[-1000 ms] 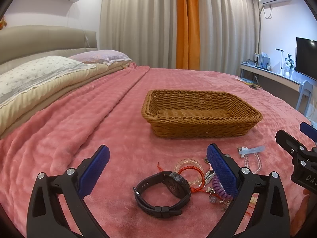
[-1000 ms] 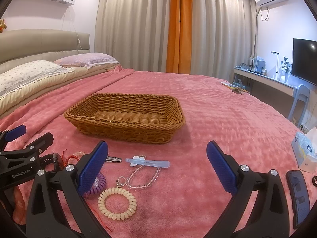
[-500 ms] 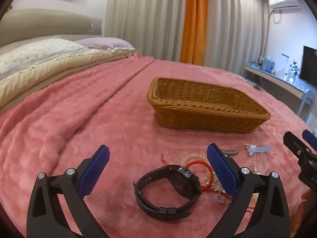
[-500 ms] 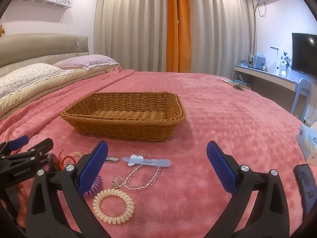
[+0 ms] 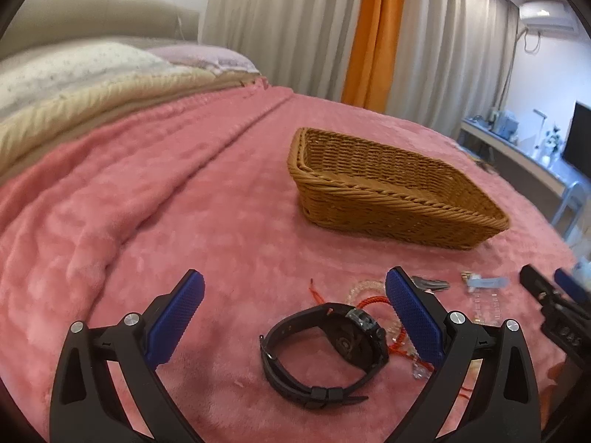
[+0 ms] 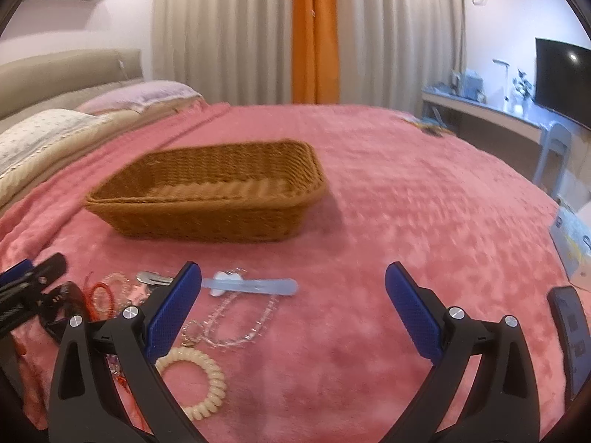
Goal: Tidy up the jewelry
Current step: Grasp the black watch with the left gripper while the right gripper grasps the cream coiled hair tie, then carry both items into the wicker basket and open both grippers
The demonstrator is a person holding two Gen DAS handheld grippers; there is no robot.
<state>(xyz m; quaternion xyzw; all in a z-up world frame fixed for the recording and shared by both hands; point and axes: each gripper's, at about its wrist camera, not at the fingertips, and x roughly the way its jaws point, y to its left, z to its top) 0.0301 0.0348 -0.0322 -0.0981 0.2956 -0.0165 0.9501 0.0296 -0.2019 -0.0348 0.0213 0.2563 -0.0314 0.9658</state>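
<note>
Basically nothing is getting sorted yet: wicker basket (image 5: 388, 192) is sitting empty mid-bed, and all the jewelry is lying loose on the pink bedspread (image 5: 166, 221) toward its near edge. Left claw (image 5: 295, 321) is hovering spread wide around the black watch (image 5: 325, 350), not touching it. Right claw (image 6: 293, 317) is gaping too, holding nothing, with the bead necklace (image 6: 236, 317) and cream coil bracelet (image 6: 199, 380) lying by its left finger.

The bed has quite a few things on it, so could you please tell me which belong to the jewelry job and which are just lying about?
For the job:
- wicker basket
- black watch
- red cord bracelet
- clear bead bracelet
- cream coil hair tie
- pale blue clip
- silver hair clip

Lying about:
- pillows
- phone
- tissue pack
</note>
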